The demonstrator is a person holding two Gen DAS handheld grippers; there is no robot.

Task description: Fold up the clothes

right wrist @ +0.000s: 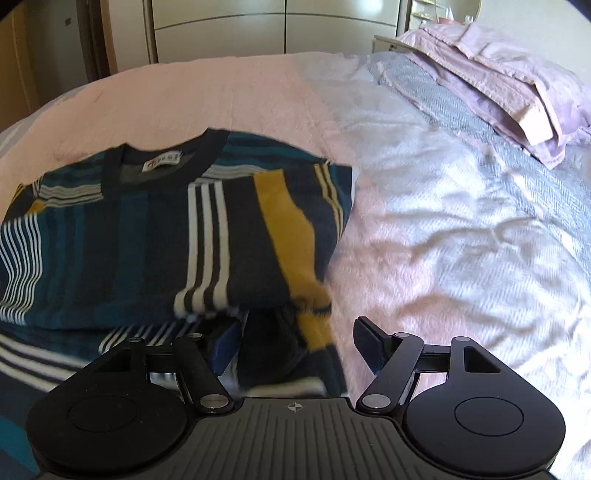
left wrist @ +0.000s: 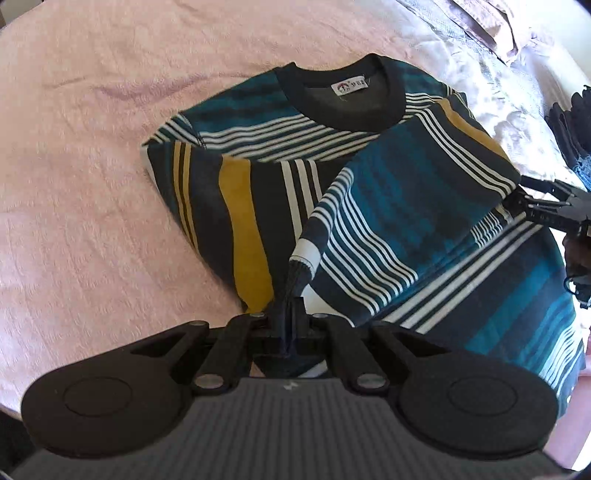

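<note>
A striped sweater [left wrist: 388,192] in teal, navy, white and mustard lies collar-away on the pink bedspread [left wrist: 92,147], both sleeves folded across its front. My left gripper [left wrist: 290,314] is shut on the dark ribbed cuff [left wrist: 297,275] of the sleeve that runs over from the right shoulder. In the right wrist view the sweater [right wrist: 147,229] fills the left side, slightly blurred. My right gripper [right wrist: 297,343] is open, and the other sleeve's end [right wrist: 280,347] lies loose between its spread fingers. The right gripper [left wrist: 532,199] also shows at the sweater's right edge.
A grey-white blanket [right wrist: 461,177] covers the bed's right side, with lilac pillows [right wrist: 517,92] stacked at the head. Wardrobe doors [right wrist: 277,29] stand behind the bed. A pile of dark clothing [left wrist: 569,125] sits at the right edge, above a person's hand [left wrist: 576,254].
</note>
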